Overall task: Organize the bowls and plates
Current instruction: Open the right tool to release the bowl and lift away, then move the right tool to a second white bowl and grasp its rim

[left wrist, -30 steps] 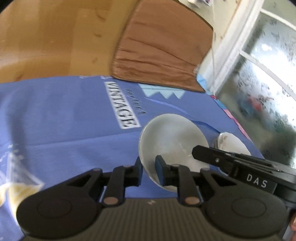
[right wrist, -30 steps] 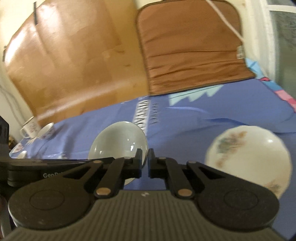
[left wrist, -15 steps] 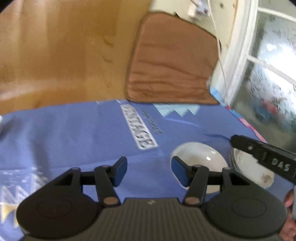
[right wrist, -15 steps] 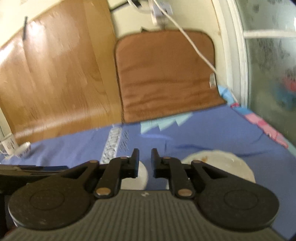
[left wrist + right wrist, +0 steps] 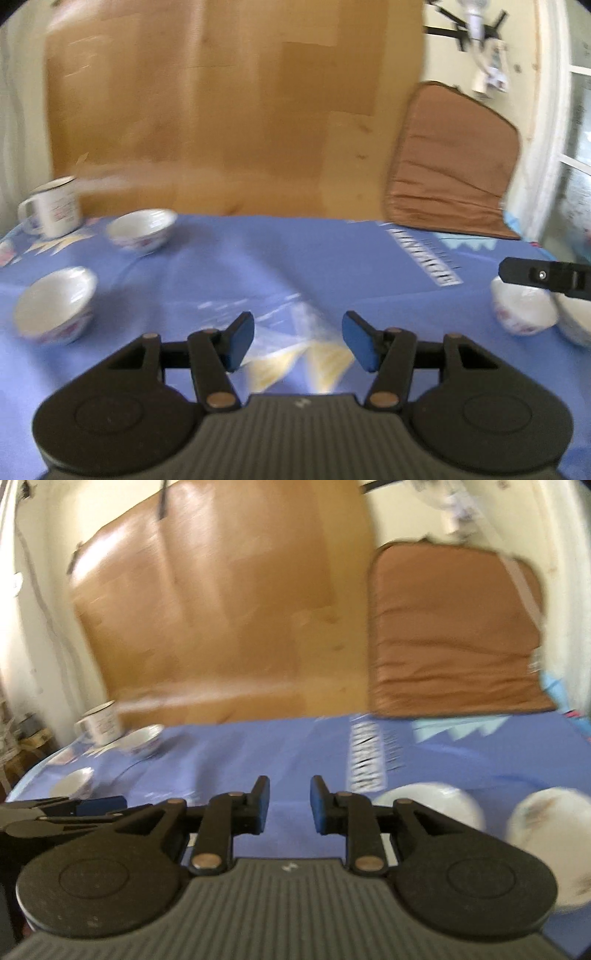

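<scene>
My left gripper (image 5: 297, 341) is open and empty above the blue tablecloth (image 5: 295, 258). Two white bowls stand at its left, one near (image 5: 55, 304) and one farther back (image 5: 141, 229). A third bowl (image 5: 522, 312) sits at the right next to a plate's rim (image 5: 576, 325). My right gripper (image 5: 290, 805) is open and empty; its finger tip shows in the left wrist view (image 5: 532, 277). In the right wrist view a white bowl (image 5: 432, 805) and a flowered plate (image 5: 550, 823) lie at the right, and two bowls lie far left, one near (image 5: 74, 784) and one farther (image 5: 142, 738).
A white enamel mug (image 5: 51, 210) stands at the table's back left; it also shows in the right wrist view (image 5: 99, 722). A brown wooden board (image 5: 221, 110) and a brown cushion (image 5: 450, 166) lean against the wall behind the table. A window is at the right.
My left gripper let go of the bowl, opened wide and swung left toward the two far bowls. My right gripper opened and turned left as well.
</scene>
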Demonstrator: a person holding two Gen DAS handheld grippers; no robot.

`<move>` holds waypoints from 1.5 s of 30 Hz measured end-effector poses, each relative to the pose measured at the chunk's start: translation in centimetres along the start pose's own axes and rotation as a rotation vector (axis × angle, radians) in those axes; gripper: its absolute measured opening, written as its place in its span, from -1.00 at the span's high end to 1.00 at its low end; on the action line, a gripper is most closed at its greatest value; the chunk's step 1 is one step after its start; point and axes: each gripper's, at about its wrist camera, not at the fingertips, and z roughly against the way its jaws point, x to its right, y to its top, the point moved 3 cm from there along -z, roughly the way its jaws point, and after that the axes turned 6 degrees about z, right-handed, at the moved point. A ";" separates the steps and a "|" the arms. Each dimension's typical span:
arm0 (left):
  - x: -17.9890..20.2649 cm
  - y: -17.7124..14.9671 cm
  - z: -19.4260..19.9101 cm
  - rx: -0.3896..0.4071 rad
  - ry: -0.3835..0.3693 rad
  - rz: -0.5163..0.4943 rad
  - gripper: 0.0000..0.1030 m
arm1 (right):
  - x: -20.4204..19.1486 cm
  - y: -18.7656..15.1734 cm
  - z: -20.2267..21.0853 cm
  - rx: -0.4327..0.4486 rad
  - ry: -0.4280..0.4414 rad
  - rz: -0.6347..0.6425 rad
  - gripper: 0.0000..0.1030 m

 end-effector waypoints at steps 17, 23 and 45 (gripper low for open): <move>-13.7 -2.6 4.3 0.073 0.206 0.296 -0.17 | -11.9 0.2 -9.7 -0.318 0.329 0.008 0.47; -15.9 -2.9 4.1 0.057 0.206 0.428 -0.15 | -16.9 1.9 -13.6 -0.343 0.410 0.037 0.37; -14.6 -2.6 3.9 0.056 0.185 0.374 -0.16 | -25.2 1.9 -21.2 -0.494 0.486 0.142 0.67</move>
